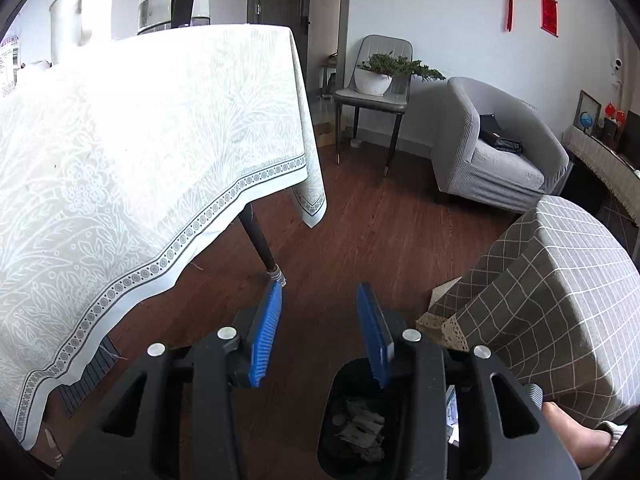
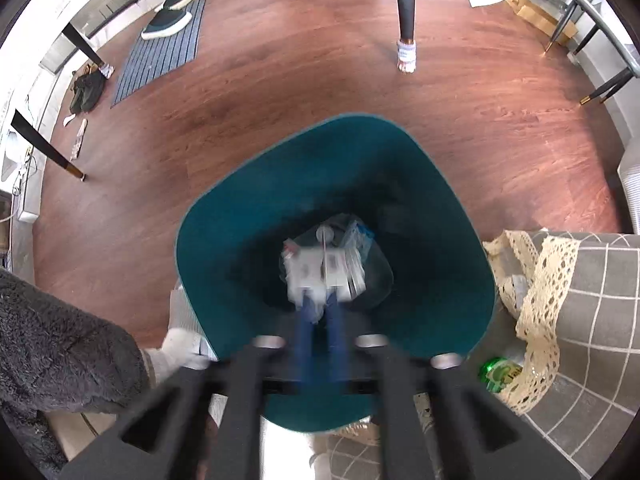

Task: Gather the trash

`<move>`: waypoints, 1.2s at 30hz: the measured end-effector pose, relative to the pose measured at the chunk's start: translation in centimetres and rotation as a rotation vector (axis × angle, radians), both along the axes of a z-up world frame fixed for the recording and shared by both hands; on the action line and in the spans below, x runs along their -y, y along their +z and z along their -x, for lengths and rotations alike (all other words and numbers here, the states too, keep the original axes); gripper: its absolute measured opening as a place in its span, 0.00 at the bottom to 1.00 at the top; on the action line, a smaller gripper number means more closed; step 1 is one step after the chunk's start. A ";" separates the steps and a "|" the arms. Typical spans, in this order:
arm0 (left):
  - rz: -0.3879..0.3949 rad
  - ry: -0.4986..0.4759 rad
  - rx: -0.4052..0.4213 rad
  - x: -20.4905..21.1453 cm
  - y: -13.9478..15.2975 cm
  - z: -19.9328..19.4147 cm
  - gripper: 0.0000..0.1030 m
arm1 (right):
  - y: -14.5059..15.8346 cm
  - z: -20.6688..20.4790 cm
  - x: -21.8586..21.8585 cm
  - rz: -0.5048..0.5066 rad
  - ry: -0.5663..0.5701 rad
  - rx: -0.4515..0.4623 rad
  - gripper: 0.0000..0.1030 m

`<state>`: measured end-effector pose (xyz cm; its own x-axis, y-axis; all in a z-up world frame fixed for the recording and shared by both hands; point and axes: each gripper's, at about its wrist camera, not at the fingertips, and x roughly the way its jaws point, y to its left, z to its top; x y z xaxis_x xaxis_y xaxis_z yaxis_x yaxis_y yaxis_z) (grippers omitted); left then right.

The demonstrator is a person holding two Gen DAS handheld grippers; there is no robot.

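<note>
A teal trash bin (image 2: 256,216) stands on the wooden floor right below my right gripper (image 2: 322,300). The right gripper's blue fingers (image 2: 306,320) are close together over the bin mouth and pinch a white crumpled paper (image 2: 316,270); the view is blurred. More paper scraps and plastic lie at the bin's bottom. My left gripper (image 1: 320,300) is open and empty above the floor. The same bin (image 1: 340,384), dark with crumpled paper inside, shows just under its right finger (image 1: 374,332).
A table with a pale patterned cloth (image 1: 140,140) fills the left, with a kettle (image 1: 80,16) on it. A checked grey pouf (image 1: 560,300) stands right of the bin. A green bottle (image 2: 500,372) lies beside it. An armchair (image 1: 492,148) and a chair (image 1: 376,96) stand farther off.
</note>
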<state>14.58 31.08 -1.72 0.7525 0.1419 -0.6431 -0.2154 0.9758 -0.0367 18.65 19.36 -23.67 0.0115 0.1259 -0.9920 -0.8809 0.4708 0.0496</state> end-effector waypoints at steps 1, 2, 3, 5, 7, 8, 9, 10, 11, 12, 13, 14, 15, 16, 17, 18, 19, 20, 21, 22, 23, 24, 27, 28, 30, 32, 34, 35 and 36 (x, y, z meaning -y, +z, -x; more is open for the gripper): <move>0.001 -0.003 0.012 0.1 0.4 0.1 0.41 | 0.2 0.2 0.0 0.003 0.006 0.029 0.70; -0.001 -0.009 0.023 0.3 0.7 0.2 0.41 | 0.4 0.3 -0.1 -0.001 0.014 0.050 0.69; -0.003 -0.013 0.032 0.6 1.1 0.4 0.41 | 0.8 0.4 0.0 -0.007 0.013 0.064 0.69; -0.002 -0.014 0.046 0.9 1.8 0.5 0.41 | 1.8 0.4 0.4 -0.041 0.001 0.083 0.69; 0.002 -0.016 0.062 1.2 2.5 0.7 0.41 | 3.2 0.4 0.7 -0.073 -0.018 0.113 0.69; 0.004 -0.015 0.070 1.3 2.8 0.7 0.41 | 3.8 0.4 0.9 -0.089 -0.027 0.129 0.69; 0.006 -0.012 0.080 1.5 3.2 0.8 0.41 | 4.5 0.4 1.2 -0.107 -0.039 0.144 0.69; 0.012 -0.010 0.090 1.7 3.6 0.8 0.41 | 5.2 0.4 1.6 -0.125 -0.050 0.156 0.69; 0.021 -0.011 0.104 1.9 4.0 0.9 0.41 | 6.0 0.3 1.9 -0.147 -0.062 0.171 0.69; 0.027 -0.011 0.116 2.0 4.5 1.2 0.42 | 6.7 0.4 2.3 -0.168 -0.072 0.185 0.69; 0.031 -0.008 0.127 2.2 5.0 1.4 0.42 | 7.4 0.6 2.6 -0.188 -0.079 0.201 0.69; 0.035 -0.008 0.137 2.3 5.5 1.7 0.42 | 8.3 0.9 3.0 -0.210 -0.086 0.222 0.69; 0.038 -0.009 0.147 2.5 5.9 1.9 0.43 | 9.4 1.1 3.4 -0.236 -0.093 0.246 0.69; 0.036 -0.009 0.155 2.8 6.3 2.1 0.43 | 10.4 1.4 3.9 -0.264 -0.102 0.266 0.69; 0.030 -0.006 0.161 2.9 6.6 2.4 0.43 | 11.6 1.8 4.6 -0.298 -0.114 0.286 0.69; 0.021 0.000 0.166 3.1 6.9 2.6 0.43 | 12.8 2.0 5.4 -0.334 -0.129 0.310 0.69; 0.016 0.006 0.170 3.2 7.1 2.8 0.43 | 13.9 2.5 6.1 -0.371 -0.145 0.332 0.69; 0.015 0.012 0.172 3.3 7.2 3.0 0.44 | 15.2 3.1 7.1 -0.409 -0.158 0.352 0.69; 0.014 0.020 0.173 3.4 7.4 3.2 0.44 | 16.2 3.7 8.0 -0.438 -0.168 0.373 0.69; 0.011 0.031 0.175 3.6 7.6 3.5 0.44 | 17.1 4.1 9.0 -0.465 -0.178 0.400 0.69; 0.011 0.037 0.177 3.7 7.7 3.8 0.46 | 18.1 4.7 10.1 -0.488 -0.194 0.436 0.69; 0.011 0.037 0.180 4.0 7.9 4.3 0.48 | 18.9 5.2 11.0 -0.506 -0.211 0.463 0.70; 0.001 0.030 0.182 5.5 8.3 5.3 0.56 | 21.3 6.2 14.3 -0.584 -0.289 0.509 0.78; -0.006 0.024 0.185 6.1 8.3 5.8 0.56 | 21.9 6.5 15.6 -0.609 -0.320 0.521 0.81; -0.023 0.002 0.192 7.6 8.1 7.1 0.68 | 22.9 6.9 18.0 -0.652 -0.382 0.545 0.83; -0.043 -0.014 0.199 9.1 7.6 8.7 0.76 | 23.6 7.4 20.6 -0.695 -0.444 0.563 0.84; -0.056 -0.020 0.197 10.3 6.9 10.3 0.85 | 24.2 7.8 23.4 -0.732 -0.514 0.592 0.89; -0.054 -0.022 0.197 10.7 6.5 11.1 0.88 | 24.6 8.1 24.8 -0.746 -0.546 0.604 0.89; -0.045 -0.028 0.195 11.2 6.1 12.0 0.89 | 24.8 8.6 26.2 -0.760 -0.578 0.621 0.90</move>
